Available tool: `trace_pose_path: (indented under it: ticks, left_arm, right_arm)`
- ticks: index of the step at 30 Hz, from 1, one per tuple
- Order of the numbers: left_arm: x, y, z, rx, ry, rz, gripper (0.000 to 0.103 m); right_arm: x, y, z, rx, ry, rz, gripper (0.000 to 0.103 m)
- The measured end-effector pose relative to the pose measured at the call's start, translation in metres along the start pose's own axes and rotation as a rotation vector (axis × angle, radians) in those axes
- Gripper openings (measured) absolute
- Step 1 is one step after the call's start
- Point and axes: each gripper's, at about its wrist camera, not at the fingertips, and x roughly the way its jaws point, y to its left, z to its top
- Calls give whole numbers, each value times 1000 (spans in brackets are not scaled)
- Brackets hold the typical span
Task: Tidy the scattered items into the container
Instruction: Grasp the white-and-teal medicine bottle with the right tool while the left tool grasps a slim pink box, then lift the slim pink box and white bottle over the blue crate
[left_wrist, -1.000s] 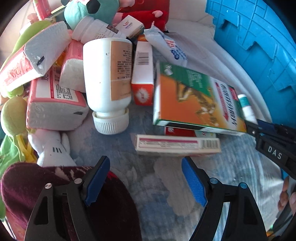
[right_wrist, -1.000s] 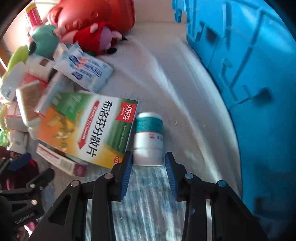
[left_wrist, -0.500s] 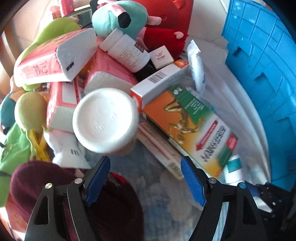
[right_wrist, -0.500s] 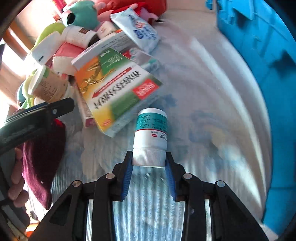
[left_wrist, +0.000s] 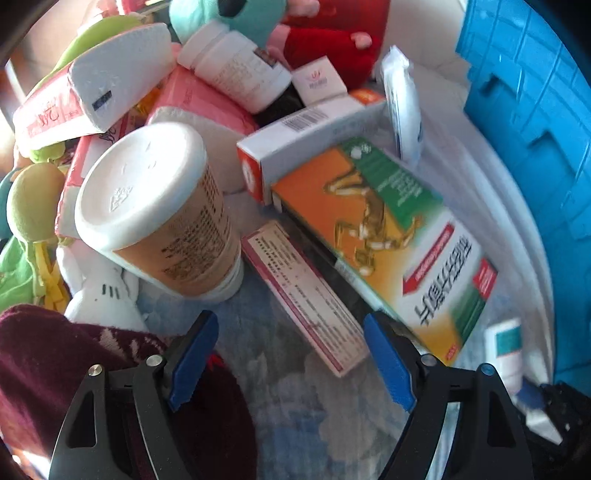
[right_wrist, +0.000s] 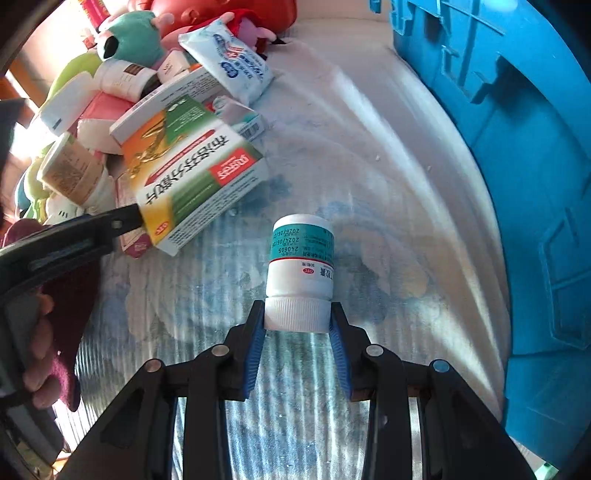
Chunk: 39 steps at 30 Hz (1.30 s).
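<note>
My right gripper has its jaws narrow on the ribbed white cap of the small pill bottle, which I judge light, rigid and a bit slick, so the cap ridges are the sensible hold. A second ago the bottle lay beside the orange-green box; now it hangs clear, nearer the blue container. My left gripper is closing, nothing between its jaws.

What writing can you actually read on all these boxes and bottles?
"240605": small bottle, printed upside down.
"OTC": same bottle, red oval.
"OTC": orange-green box, corner oval.
Large Chinese characters on that box: legible but upside down.
Barcode: white box.
Tan bottle, flat box: print too blurred.
</note>
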Motion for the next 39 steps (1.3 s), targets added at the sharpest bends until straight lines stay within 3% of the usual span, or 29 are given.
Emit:
trace_pose_path:
  ticks: [1,2,3,11,13,14,16,18,22,29,31,33,35,39]
  left_arm:
    - [0,-1,0,12,3,-4,45]
    - [0,-1,-1,19,18,-18,35]
    - [0,0,-3,16,34,-27,31]
    - [-12,7,-25,80,41,1,30]
    - [-9,6,-26,89,45,13,31]
    - [-10,6,-27,91,37,14,31]
    - [-12,6,-30,104,27,14,29]
    - [-15,5,-33,112,26,14,29]
    - [-31,6,-40,134,4,7,28]
    - [-85,20,-47,142,-82,-15,28]
    - [-97,45,-30,146,-121,-14,28]
    - [-114,23,-60,145,-160,-17,28]
    - [-133,35,-57,141,-204,-26,28]
    - [-151,30,-32,142,-311,-36,28]
  right_arm:
    - [0,1,0,-8,-2,-2,33]
    - [0,1,0,-17,-2,-5,33]
    - [0,2,1,-22,-1,-4,33]
    - [-1,1,2,-22,-12,5,34]
    - [0,2,4,-27,-15,-3,49]
    - [1,4,4,-35,-17,-7,50]
    - [1,7,3,-51,-21,-26,49]
    - [0,9,2,-60,-27,-57,34]
    - [-6,10,0,-48,-30,-36,34]
    - [-44,32,-5,-63,-98,7,34]
    - [-62,41,-5,-70,-131,14,34]
    - [-79,71,-11,-76,-169,17,34]
    - [-85,98,23,-87,-213,21,34]
    - [-113,125,43,-118,-317,18,34]
